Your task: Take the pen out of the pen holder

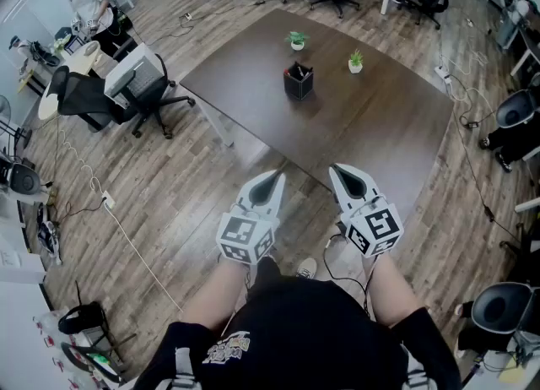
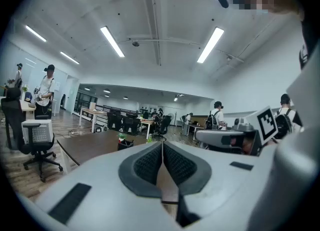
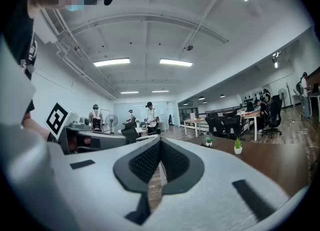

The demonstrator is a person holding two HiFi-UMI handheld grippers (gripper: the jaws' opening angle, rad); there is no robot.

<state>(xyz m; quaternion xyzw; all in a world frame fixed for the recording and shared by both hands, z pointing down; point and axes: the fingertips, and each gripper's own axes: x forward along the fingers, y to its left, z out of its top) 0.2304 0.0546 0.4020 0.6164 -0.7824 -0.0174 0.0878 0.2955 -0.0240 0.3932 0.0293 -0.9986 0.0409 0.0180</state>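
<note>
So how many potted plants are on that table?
2. One plant stands beyond the pen holder, toward the far side of the table; the other plant stands right of the holder. None seems hidden.

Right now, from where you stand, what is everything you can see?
table: one, dark brown, ahead on the wooden floor
pen holder: one, black, on the table
pens: count unclear, dark, standing in the pen holder
potted plants: two, green in white pots, on the table beyond the pen holder
office chairs: several, mostly black, left of the table and along the room's edges
left gripper: one, white and grey, shut, empty, short of the table
right gripper: one, white and grey, shut, empty, at the table's near edge
</note>
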